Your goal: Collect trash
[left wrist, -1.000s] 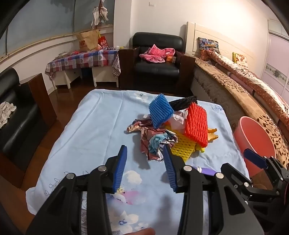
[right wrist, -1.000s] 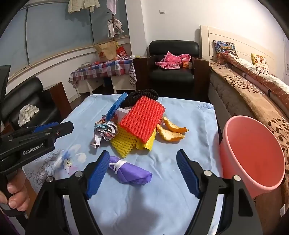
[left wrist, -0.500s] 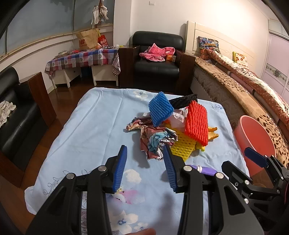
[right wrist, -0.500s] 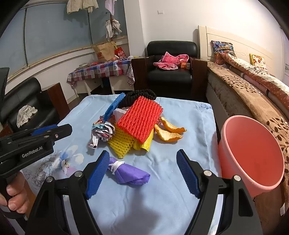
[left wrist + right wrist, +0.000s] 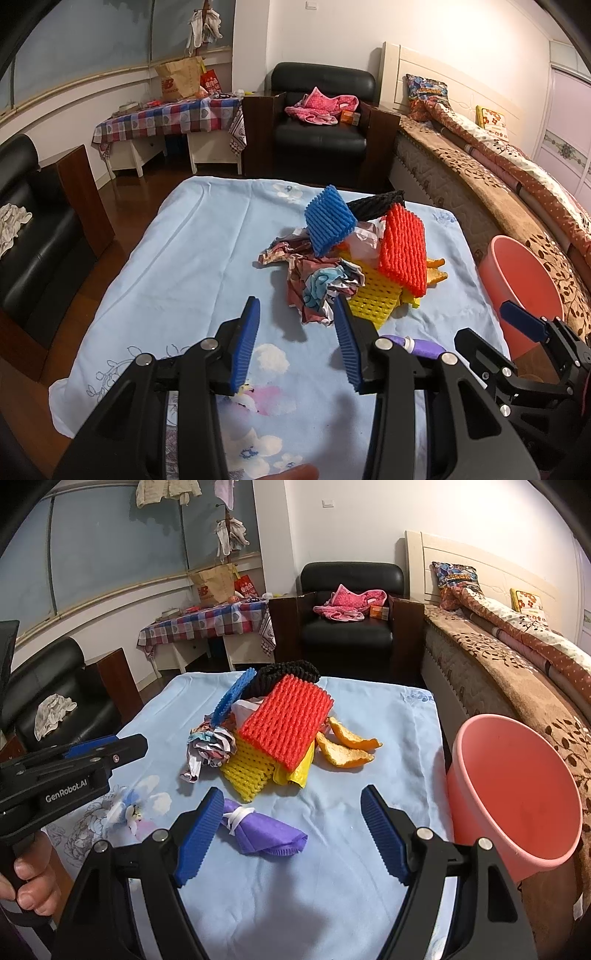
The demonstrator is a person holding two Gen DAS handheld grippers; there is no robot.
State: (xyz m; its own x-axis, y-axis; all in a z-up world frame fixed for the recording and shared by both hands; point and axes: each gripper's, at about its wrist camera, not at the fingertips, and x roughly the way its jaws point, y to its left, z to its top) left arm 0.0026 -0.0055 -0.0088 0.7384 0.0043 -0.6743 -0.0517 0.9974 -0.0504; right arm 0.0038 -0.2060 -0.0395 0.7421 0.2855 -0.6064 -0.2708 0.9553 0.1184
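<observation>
Pink bucket (image 5: 517,805) — purple wrapper (image 5: 266,830) near

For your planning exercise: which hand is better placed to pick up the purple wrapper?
Right. Its open tongs already flank the purple wrapper, with the pink bucket beside them; the left tongs face the crumpled paper.

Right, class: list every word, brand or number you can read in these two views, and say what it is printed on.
"GenRobot.AI": on the side of the left tongs, seen from the right wrist.
Red logo and lettering on the brown paper bag: too blurred to read.
Print on the red bag beside it: unreadable.
Small orange box on the armchair: too small.
</observation>
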